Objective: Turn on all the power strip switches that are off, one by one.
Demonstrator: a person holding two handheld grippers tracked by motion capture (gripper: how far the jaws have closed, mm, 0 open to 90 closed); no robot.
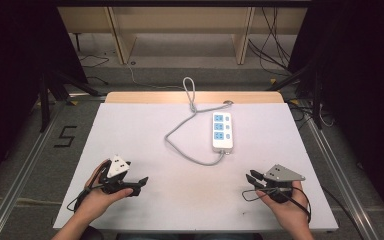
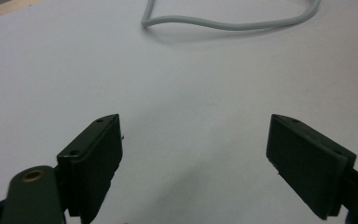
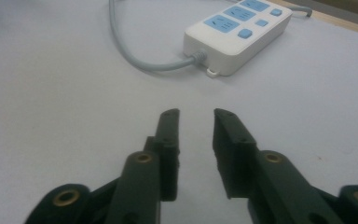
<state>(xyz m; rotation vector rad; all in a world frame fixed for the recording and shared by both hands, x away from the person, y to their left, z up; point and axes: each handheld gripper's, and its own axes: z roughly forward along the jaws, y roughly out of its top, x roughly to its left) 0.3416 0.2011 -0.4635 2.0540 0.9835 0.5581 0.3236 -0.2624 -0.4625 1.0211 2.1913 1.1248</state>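
Power strip (image 1: 222,131): laid near the counter's (image 1: 130,200) far edge, cord (image 1: 187,150) looped leftward.
Left hand-held gripper (image 1: 139,183): spread wide, empty.
Right hand-held gripper (image 1: 250,178): narrowly parted, empty.
Risk: strip could be dragged by a snagged cord.

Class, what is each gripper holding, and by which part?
Nothing: the left gripper gapes wide over bare table, and the right gripper has an empty gap too.

table: white top (image 1: 130,130) | floor: number 5 mark (image 1: 65,136) | behind: wooden shelf (image 1: 180,30)

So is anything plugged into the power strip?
No. All three blue sockets on the power strip are empty; its grey cord just lies looped on the table.
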